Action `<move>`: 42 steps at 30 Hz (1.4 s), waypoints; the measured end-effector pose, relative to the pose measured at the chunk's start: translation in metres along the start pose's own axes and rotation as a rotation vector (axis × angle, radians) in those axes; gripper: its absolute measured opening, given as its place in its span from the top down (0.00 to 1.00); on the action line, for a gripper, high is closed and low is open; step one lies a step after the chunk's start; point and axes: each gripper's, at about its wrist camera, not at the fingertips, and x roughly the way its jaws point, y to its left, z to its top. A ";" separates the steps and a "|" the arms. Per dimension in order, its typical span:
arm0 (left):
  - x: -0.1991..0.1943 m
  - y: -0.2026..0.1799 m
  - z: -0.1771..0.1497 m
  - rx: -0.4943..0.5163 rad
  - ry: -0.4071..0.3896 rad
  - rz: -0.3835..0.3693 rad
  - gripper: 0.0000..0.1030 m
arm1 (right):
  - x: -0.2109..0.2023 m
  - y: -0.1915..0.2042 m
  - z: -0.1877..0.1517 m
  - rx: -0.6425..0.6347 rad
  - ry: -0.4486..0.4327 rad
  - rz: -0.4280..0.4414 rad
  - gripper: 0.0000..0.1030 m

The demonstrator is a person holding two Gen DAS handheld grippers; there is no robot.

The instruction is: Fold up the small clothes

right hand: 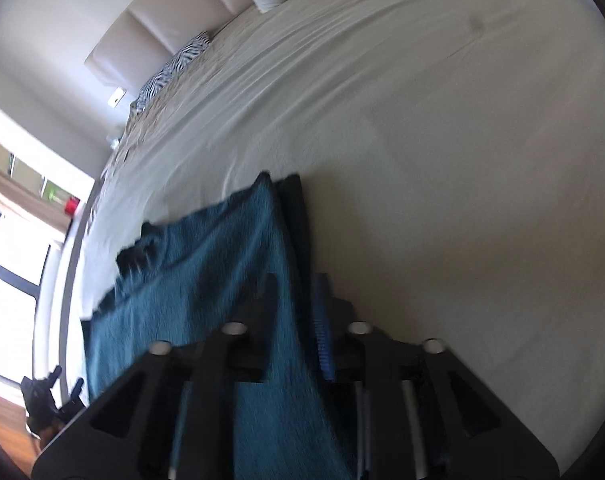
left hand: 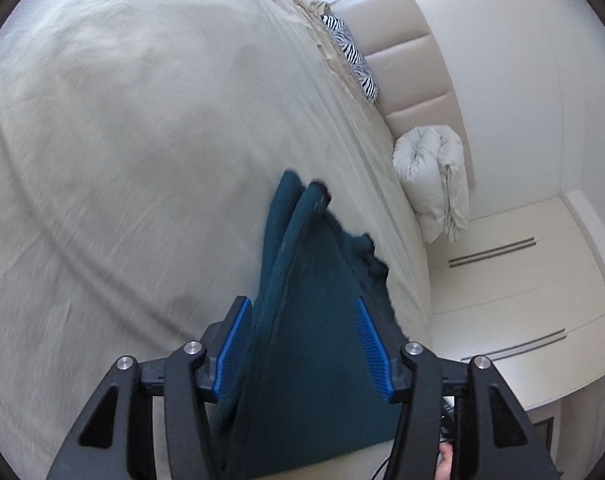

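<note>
Hanging between both tongs, the dark teal knit garment (left hand: 314,320) trails onto the beige bed sheet (left hand: 122,140). Left tongs (left hand: 302,344) sit spread wide with the cloth draped through the gap; right tongs (right hand: 298,320) look clamped on the cloth, though it's blurry.

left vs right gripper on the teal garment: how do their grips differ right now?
The left gripper has its blue pads spread wide, and the teal garment passes loosely between them; the right gripper has its jaws close together, pinching the cloth. The left view is fairly sharp; the right view is motion-blurred. Both are above the beige bed.
</note>
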 end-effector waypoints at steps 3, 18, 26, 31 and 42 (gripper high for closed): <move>-0.002 0.001 -0.015 0.057 0.008 0.058 0.46 | -0.018 0.004 -0.022 -0.047 -0.040 -0.017 0.34; 0.000 -0.008 -0.059 0.281 0.005 0.242 0.71 | -0.050 0.010 -0.075 -0.261 0.009 -0.101 0.54; 0.006 -0.007 -0.062 0.331 0.024 0.287 0.87 | -0.044 0.006 -0.081 -0.275 0.009 -0.164 0.89; 0.008 -0.011 -0.057 0.343 0.044 0.288 0.88 | -0.047 0.003 -0.080 -0.262 0.008 -0.190 0.94; 0.005 -0.007 -0.064 0.380 0.053 0.314 0.89 | -0.051 -0.021 -0.082 -0.134 0.018 -0.146 0.95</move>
